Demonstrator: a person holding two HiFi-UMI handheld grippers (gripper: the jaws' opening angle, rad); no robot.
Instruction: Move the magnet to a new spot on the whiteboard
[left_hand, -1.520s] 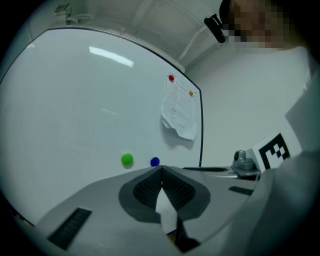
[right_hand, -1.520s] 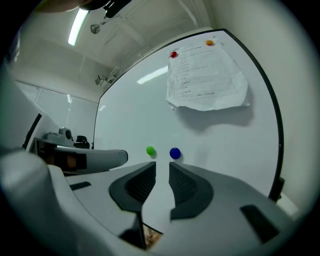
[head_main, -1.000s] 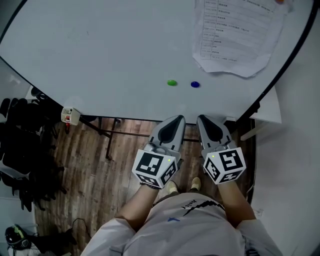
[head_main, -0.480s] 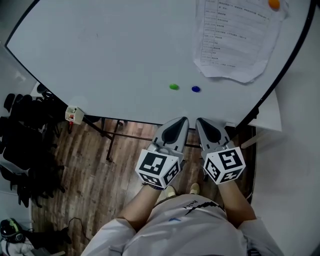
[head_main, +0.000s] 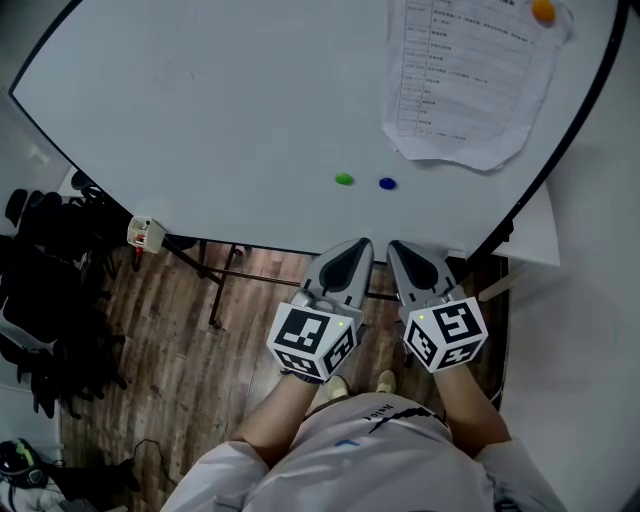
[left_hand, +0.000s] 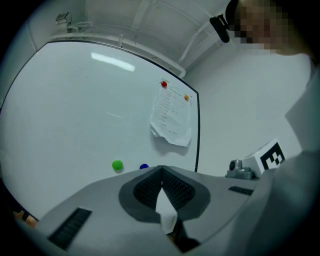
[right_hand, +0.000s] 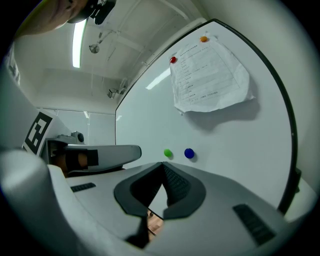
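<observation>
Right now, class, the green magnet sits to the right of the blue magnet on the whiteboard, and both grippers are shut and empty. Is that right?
No: the head view shows the green magnet left of the blue magnet on the whiteboard. The rest stands: the left gripper and right gripper are shut and empty.
</observation>
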